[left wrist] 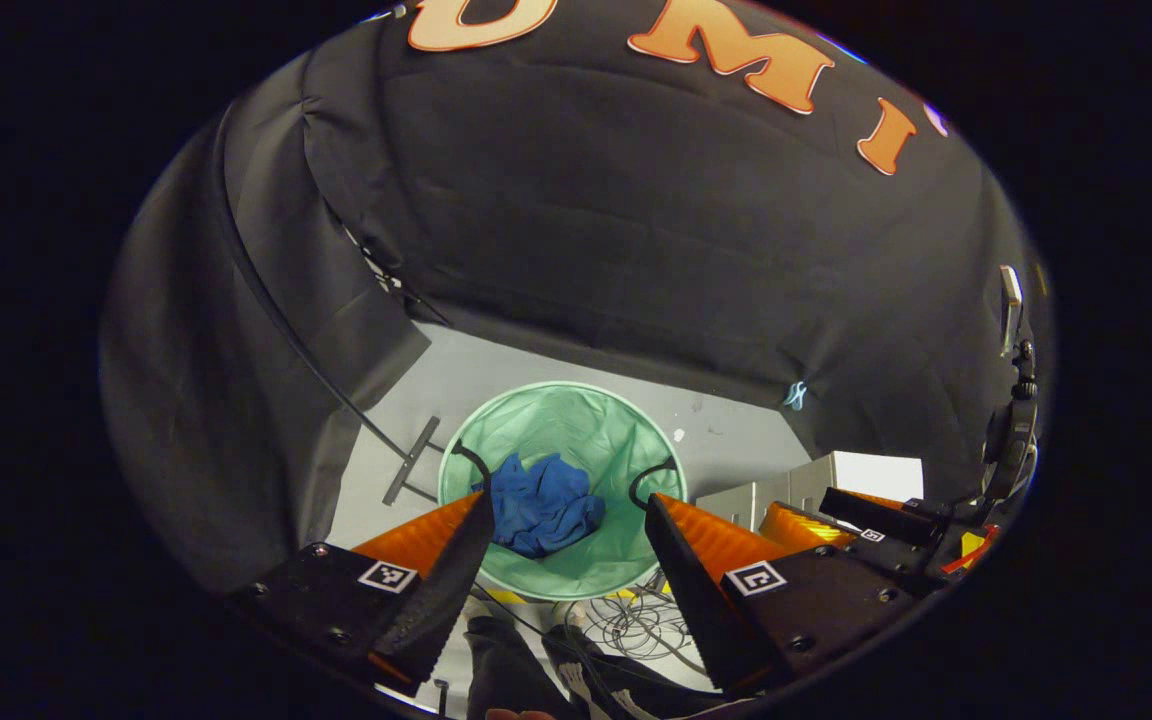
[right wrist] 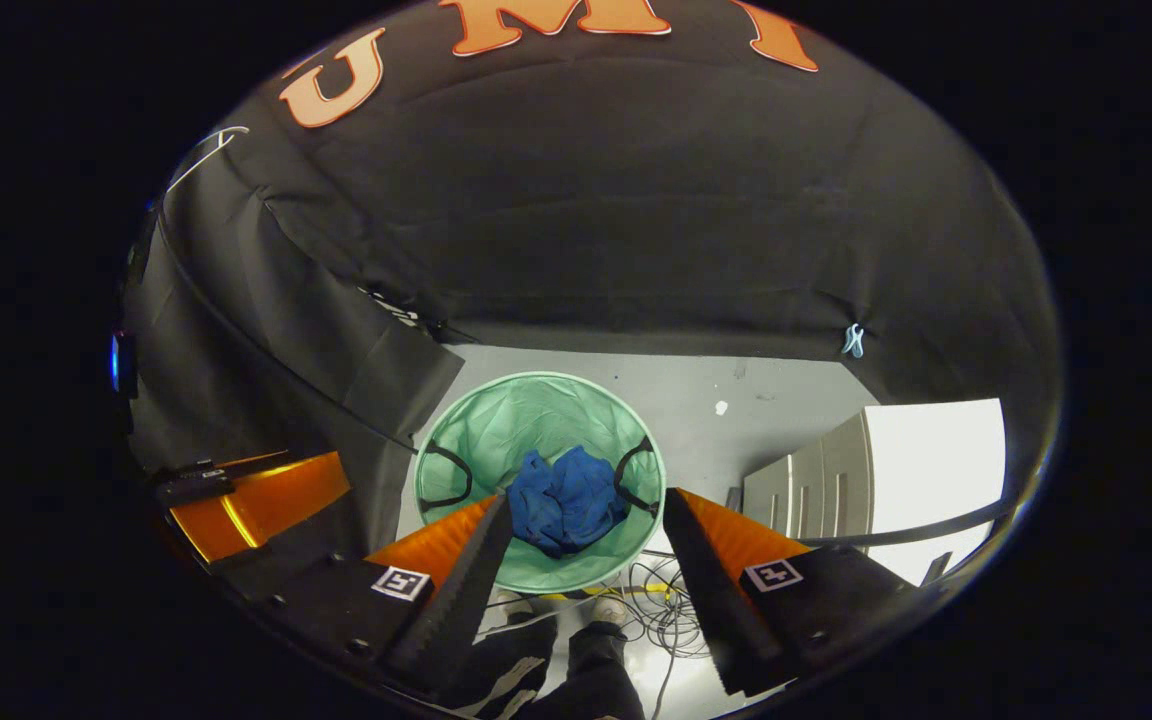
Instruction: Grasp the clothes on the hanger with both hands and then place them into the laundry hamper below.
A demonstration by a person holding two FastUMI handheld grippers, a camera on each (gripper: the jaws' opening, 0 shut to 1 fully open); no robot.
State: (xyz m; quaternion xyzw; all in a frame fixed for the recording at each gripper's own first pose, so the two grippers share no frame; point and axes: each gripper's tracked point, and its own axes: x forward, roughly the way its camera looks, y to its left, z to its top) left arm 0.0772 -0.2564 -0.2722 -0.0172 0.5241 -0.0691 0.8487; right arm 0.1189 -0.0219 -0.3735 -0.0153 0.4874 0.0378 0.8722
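A crumpled blue garment (left wrist: 542,505) (right wrist: 566,510) lies inside the round green laundry hamper (left wrist: 576,410) (right wrist: 496,420) on the grey floor. My left gripper (left wrist: 568,510) hangs above the hamper, open, with nothing between its orange and black fingers. My right gripper (right wrist: 586,515) is also open and empty above the hamper. The right gripper (left wrist: 866,525) shows at the right edge of the left gripper view. At the left edge of the right gripper view is the left gripper (right wrist: 236,495). A white hanger (right wrist: 204,150) is at the upper left of the booth wall.
A white cabinet (right wrist: 896,470) (left wrist: 836,480) stands to the right of the hamper. Loose cables (left wrist: 636,615) (right wrist: 661,600) lie on the floor near a person's legs and shoes (right wrist: 576,650). A metal stand foot (left wrist: 411,460) rests left of the hamper.
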